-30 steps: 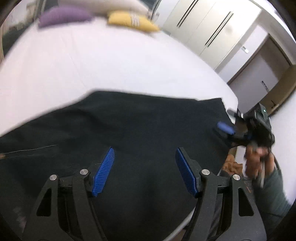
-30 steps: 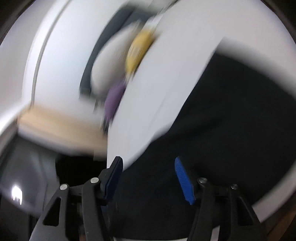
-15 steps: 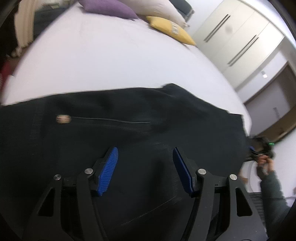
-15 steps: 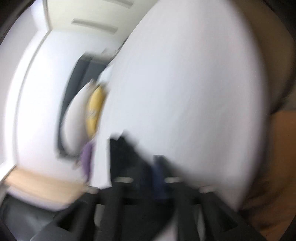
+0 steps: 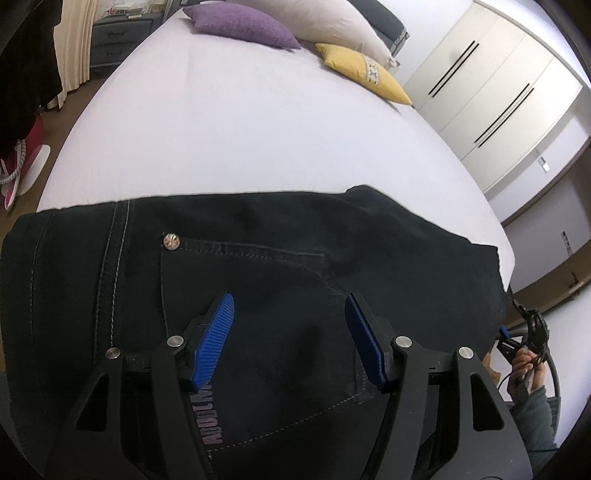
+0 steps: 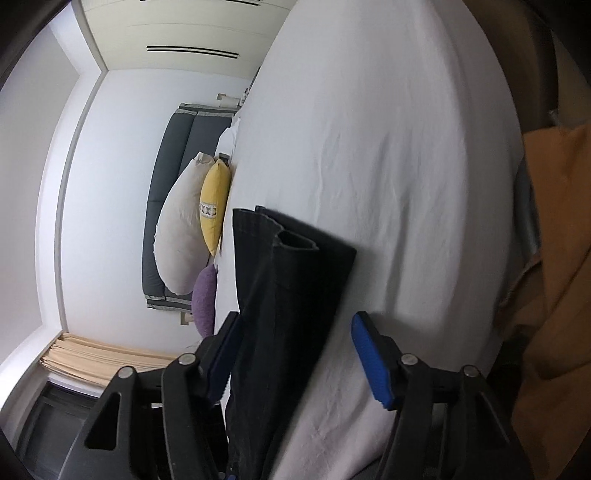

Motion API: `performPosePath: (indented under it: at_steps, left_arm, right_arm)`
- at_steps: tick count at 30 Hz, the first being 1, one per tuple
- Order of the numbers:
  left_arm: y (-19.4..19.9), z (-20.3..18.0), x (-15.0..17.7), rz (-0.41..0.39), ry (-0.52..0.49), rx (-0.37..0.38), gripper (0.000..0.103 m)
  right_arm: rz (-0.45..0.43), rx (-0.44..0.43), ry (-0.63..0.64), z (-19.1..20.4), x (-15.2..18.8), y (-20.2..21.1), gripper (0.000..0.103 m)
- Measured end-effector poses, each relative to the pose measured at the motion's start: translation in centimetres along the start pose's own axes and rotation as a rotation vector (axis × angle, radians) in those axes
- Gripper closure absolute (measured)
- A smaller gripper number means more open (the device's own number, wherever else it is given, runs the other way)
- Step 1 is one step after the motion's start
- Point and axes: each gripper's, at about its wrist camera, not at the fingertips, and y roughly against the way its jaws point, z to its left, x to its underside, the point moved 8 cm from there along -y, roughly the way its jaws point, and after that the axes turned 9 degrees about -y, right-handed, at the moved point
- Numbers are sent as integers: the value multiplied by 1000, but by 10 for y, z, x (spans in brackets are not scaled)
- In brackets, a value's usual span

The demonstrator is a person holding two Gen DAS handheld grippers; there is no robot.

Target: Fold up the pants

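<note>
The black pants (image 5: 280, 280) lie flat across the near part of the white bed (image 5: 258, 122), waistband and a rivet (image 5: 172, 241) to the left, leg ends reaching the right edge; the left gripper (image 5: 290, 317) hovers above the seat pocket, its blue pads (image 5: 214, 341) spread wide and gripping nothing. The right gripper (image 6: 293, 343), seen rolled sideways, is likewise wide, the pants' hem end (image 6: 295, 243) lying beyond it between its fingers; a purple pillow (image 5: 243, 23), a yellow pillow (image 5: 365, 75) and a pale pillow (image 6: 181, 225) sit at the far end, a white wardrobe (image 5: 491, 77) far right.
</note>
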Motion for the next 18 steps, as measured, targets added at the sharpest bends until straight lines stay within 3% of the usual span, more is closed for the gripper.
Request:
performPosePath:
  at_steps: [7,18]
  left_arm:
    - [-11,1,8,14,-16,-18,42]
    - [-18,-2,13,14,-35,-35,41]
  right_arm:
    - [-7,-49,2,1,-7,28,58]
    - [14,-109,-49,0,-22,29,59]
